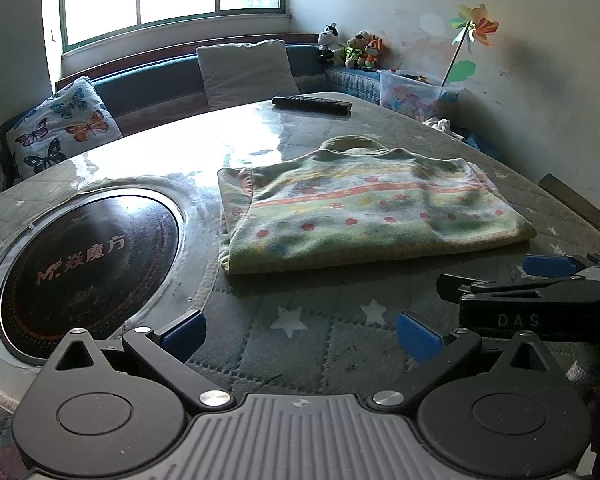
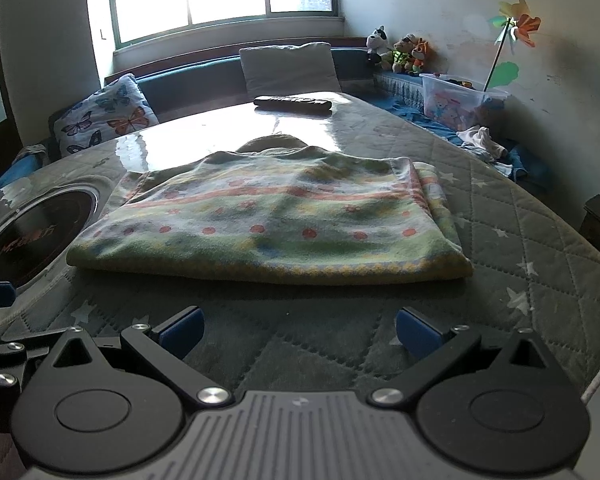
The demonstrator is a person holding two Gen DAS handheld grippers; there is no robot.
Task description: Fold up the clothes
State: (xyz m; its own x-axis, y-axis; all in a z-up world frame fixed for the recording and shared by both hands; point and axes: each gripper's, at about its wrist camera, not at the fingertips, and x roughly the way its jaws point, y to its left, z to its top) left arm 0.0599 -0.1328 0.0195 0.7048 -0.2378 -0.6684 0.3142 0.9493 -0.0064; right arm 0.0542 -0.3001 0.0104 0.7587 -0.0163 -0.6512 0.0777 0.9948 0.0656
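Fingers (image 1: 184,334) of the left gripper (image 1: 300,336) are spread wide and hold nothing; the right gripper (image 2: 298,332) is the same, both hovering over the quilted table (image 2: 520,220) just short of the garment's near edge. Beyond them the table carries the green patterned garment (image 2: 268,220), already folded into a flat rectangle, with the round cooktop (image 1: 88,268) just beside it and a remote control (image 1: 312,105) well behind it. Judged from here, a pinch catching only the top layer would drag the stack open, or slide it toward the cooktop.
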